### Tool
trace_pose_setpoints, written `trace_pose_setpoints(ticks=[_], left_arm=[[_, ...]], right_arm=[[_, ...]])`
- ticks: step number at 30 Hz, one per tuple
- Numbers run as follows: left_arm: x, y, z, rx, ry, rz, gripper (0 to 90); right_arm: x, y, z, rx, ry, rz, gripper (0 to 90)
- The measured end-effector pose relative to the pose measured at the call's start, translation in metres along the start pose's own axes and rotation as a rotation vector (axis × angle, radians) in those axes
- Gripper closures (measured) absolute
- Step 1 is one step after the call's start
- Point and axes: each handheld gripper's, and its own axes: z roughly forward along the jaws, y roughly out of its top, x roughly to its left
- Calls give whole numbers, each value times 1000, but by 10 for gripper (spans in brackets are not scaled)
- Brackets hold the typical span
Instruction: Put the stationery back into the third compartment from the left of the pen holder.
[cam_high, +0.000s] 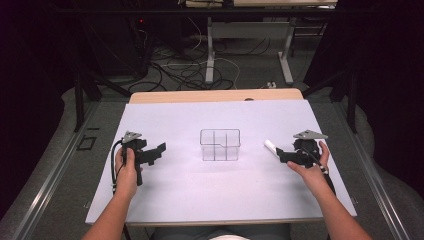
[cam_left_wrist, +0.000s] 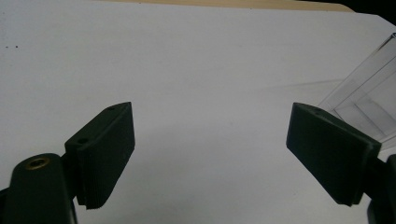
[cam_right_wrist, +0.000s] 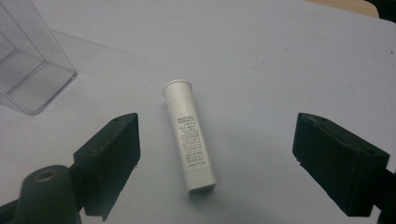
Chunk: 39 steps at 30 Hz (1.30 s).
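Right gripper (cam_right_wrist: 215, 154) gapes open around the white tube (cam_right_wrist: 189, 140) near the tabletop's right edge; nothing lifted, clear box (cam_high: 220, 145) empty.

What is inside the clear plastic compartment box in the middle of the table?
The clear plastic compartment box looks empty: through its walls the white table cover and the inner dividers show. The white cylindrical tube lies outside it, between the right gripper's open jaws.
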Motion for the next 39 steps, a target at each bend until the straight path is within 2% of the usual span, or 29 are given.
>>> trace_pose_setpoints(ticks=[3, 7, 10, 14, 15, 18, 21, 24, 25, 28, 32, 35, 38, 39], left_arm=[[2, -1, -1, 2, 9, 9, 153], [5, -2, -1, -4, 15, -14, 153], [6, -3, -1, 4, 18, -10, 153], [6, -3, -2, 1, 18, -4, 153], [6, -2, -2, 0, 18, -4, 153], [5, -3, -1, -1, 19, 1, 153], [5, -3, -1, 3, 17, 3, 153], [4, -3, -1, 2, 13, 5, 153], [4, -3, -1, 6, 13, 5, 153], [4, -3, -1, 9, 12, 5, 153], [4, -3, -1, 11, 10, 8, 153], [4, -4, 0, 9, 11, 9, 153], [3, -4, 0, 17, 5, 13, 153], [3, -4, 0, 18, 5, 14, 153]], right_arm=[[2, 5, 3, 29, 6, -35, 143], [4, 12, 6, 63, 36, -67, 145], [4, 17, 10, 111, 65, -103, 146], [4, 22, 16, 179, 70, -148, 166], [3, 23, 18, 198, 78, -173, 173], [4, 25, 22, 232, 76, -204, 212], [3, 29, 26, 289, 91, -206, 293], [3, 30, 28, 311, 92, -207, 334], [3, 31, 31, 346, 103, -212, 385], [3, 31, 34, 377, 123, -214, 419], [3, 29, 38, 426, 135, -192, 439], [3, 27, 42, 433, 114, -192, 453], [0, 26, 44, 438, 132, -194, 489], [0, 26, 45, 445, 124, -188, 496]])
